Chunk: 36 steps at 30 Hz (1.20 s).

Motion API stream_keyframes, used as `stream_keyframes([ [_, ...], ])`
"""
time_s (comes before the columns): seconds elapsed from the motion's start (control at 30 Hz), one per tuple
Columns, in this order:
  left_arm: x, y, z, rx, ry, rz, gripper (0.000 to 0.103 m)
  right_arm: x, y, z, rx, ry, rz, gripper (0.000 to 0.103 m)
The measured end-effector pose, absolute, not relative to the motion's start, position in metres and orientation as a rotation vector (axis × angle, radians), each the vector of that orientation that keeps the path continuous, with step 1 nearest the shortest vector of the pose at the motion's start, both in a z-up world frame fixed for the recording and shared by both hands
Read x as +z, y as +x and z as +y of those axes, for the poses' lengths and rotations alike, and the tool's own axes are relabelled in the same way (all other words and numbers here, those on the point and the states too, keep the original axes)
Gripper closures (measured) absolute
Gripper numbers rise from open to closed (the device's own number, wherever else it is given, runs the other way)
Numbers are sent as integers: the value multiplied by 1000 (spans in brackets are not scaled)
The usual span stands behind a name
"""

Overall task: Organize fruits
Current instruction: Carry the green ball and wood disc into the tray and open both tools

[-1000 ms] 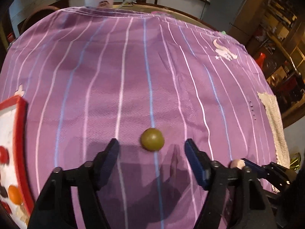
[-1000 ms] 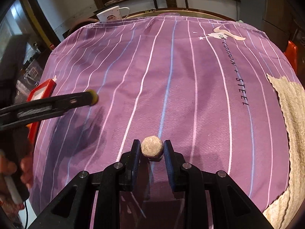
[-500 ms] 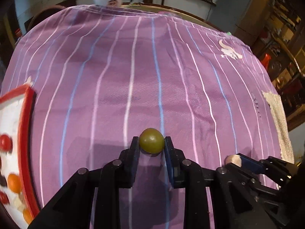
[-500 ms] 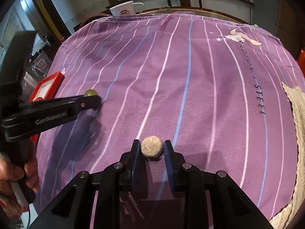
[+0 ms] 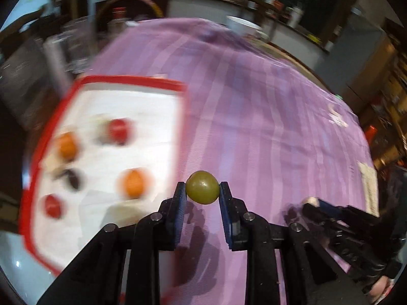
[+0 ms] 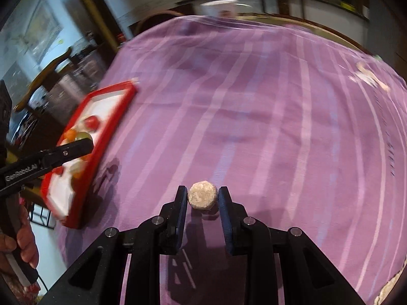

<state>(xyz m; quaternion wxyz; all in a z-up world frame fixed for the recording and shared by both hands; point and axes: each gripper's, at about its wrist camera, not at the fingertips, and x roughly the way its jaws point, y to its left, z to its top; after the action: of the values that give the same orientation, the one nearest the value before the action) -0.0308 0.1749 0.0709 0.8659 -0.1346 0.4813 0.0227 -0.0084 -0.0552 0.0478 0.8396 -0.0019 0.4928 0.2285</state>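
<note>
My left gripper (image 5: 202, 190) is shut on a green grape (image 5: 202, 187), held above the purple striped cloth (image 5: 267, 127) just right of the red-rimmed white tray (image 5: 183, 106). The tray holds several small fruits: red (image 5: 118, 130), orange (image 5: 133, 181) and dark (image 5: 72, 178) ones, all blurred. My right gripper (image 6: 202, 196) is shut on a pale beige round fruit (image 6: 202, 195) above the cloth (image 6: 254, 114). In the right wrist view the tray (image 6: 112, 124) lies far left, with the left gripper (image 6: 86, 144) over its near end.
A white mug (image 5: 241, 25) stands at the cloth's far edge. A beige towel (image 5: 368, 188) lies at the right edge. A hand (image 6: 25, 244) holds the left tool's handle. Furniture and shelves surround the table.
The left gripper closed on the green grape, lifted it and swung left toward the tray. The right gripper, still shut on the beige fruit, also moved left.
</note>
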Motion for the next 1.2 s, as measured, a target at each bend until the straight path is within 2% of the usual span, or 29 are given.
stream_keyframes([
  [0.27,53,-74,267,194,-330,1036,78,58,-18,54,651,-78,1031,76],
  [0.47,37,-78,286,178,-346,1055,78,62,-12,113,675,-129,999,75],
  [0.73,25,-73,289,125,-397,1083,77,53,14,146,622,-98,1040,75],
  [0.83,32,-75,293,113,-421,1057,60,48,22,152,602,-93,1056,75],
  [0.93,41,-78,299,102,-452,1028,50,44,26,157,599,-102,1075,74],
  [1.2,54,-80,307,108,-491,987,44,52,21,150,556,-109,1053,74],
])
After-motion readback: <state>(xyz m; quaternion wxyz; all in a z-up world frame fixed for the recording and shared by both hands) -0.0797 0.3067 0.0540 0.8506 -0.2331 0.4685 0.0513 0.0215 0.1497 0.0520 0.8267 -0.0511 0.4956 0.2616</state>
